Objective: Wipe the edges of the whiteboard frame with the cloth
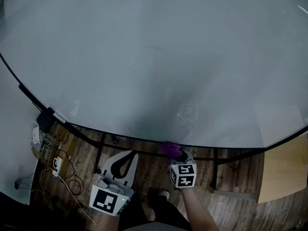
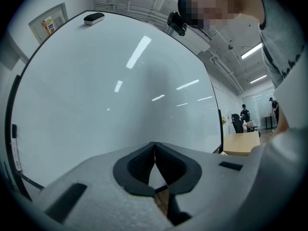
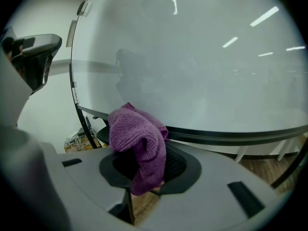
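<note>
A fuzzy purple cloth [image 3: 138, 137], bunched and folded over, is clamped in the right gripper [image 3: 144, 170] at the whiteboard frame's [image 3: 231, 136] dark bottom edge. The left gripper [image 2: 155, 150] is clenched on nothing.

I was looking into what seemed an open office. A large whiteboard [image 1: 154, 57] on a stand filled the near view, with an eraser [image 2: 94, 18] on its top edge. At the far right stood a wooden desk [image 2: 240, 143], an office chair [image 2: 237, 124] and two people [image 2: 244, 112]. Strip lights [image 2: 252, 50] ran across the ceiling, and cables [image 1: 49, 141] lay tangled on the wood floor [image 1: 236, 201] at the left.
</note>
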Demonstrator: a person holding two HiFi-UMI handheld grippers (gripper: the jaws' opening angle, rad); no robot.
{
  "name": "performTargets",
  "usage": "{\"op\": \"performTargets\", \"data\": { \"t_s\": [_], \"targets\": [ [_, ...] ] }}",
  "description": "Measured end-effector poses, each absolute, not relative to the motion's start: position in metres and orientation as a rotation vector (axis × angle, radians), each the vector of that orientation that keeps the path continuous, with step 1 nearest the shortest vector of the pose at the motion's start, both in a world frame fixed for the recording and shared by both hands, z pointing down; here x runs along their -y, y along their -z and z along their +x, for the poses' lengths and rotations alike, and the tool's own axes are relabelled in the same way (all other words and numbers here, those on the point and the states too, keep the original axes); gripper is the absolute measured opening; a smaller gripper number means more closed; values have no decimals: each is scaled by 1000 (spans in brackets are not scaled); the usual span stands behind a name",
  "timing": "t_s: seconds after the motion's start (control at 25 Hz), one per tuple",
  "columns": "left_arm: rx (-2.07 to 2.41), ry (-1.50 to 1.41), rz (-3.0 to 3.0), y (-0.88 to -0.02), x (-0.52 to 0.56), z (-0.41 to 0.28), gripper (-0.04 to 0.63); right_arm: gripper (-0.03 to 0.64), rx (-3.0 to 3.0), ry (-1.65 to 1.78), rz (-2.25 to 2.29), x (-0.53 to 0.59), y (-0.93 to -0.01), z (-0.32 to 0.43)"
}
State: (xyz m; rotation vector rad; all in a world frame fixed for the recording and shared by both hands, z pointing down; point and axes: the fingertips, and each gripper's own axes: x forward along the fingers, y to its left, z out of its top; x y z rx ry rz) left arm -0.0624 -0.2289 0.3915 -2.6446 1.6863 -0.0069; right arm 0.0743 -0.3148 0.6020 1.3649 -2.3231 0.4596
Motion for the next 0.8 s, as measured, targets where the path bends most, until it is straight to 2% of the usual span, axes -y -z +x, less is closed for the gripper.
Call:
{"op": "performTargets", "data": {
  "t_s": [0.8],
  "targets": [
    [-1704, 16, -2577, -387, 205, -21, 17, 101, 2274, -478, 1473, 314, -602, 155]
  ]
}}
